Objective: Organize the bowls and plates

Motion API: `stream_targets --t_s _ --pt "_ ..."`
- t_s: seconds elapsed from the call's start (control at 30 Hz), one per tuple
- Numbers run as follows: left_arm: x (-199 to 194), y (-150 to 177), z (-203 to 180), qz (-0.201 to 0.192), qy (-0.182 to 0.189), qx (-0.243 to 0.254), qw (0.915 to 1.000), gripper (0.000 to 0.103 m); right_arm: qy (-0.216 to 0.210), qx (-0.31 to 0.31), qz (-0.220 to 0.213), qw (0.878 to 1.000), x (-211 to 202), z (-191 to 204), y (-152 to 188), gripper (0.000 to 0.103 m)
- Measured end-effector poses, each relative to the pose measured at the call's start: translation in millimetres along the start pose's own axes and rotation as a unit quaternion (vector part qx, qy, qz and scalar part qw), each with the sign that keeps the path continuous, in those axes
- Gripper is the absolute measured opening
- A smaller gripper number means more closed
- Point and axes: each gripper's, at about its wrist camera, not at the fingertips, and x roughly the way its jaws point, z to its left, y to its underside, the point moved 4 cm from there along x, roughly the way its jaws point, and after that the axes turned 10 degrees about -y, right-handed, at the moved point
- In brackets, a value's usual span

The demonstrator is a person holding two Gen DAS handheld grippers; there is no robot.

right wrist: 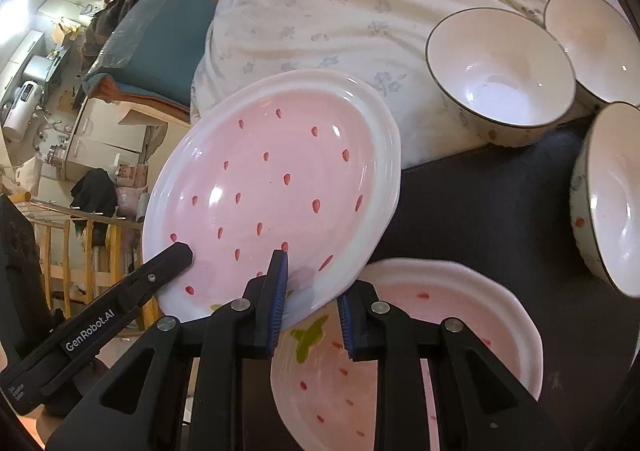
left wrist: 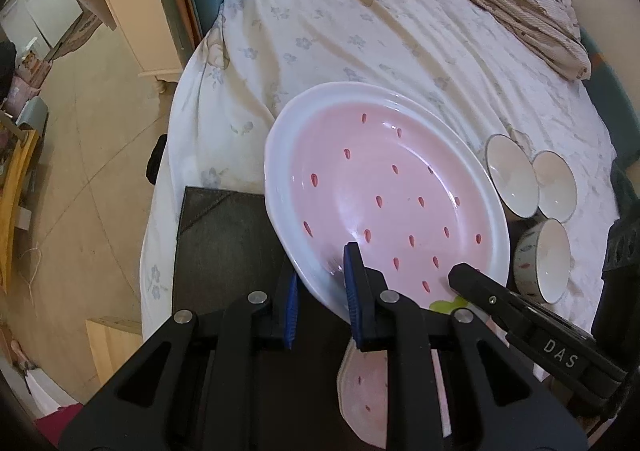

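We count two strawberry-patterned pink plates: a raised plate [right wrist: 276, 187] filling the middle of the right wrist frame, and a lower plate [right wrist: 452, 335] at lower right on the dark mat [right wrist: 492, 207]. We count three white bowls with dark rims, clustered at the upper right: the nearest bowl [right wrist: 500, 71], the far bowl [right wrist: 588, 35] behind it, and the side bowl [right wrist: 612, 199] at the right edge. We see two grippers, the left gripper [left wrist: 320, 299] at the bottom of its own view and the right gripper [right wrist: 310, 309] likewise. One mat, one bed [left wrist: 360, 31].
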Motion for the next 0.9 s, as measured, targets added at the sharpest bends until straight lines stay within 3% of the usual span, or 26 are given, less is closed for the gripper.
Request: stream_targets --t_s 0.9 --pt "-55 91 -41 -0.019 0.035 0.051 0.9979 0.018 -0.005 0.001 -0.029 1.0 -87 -23 81 0.025"
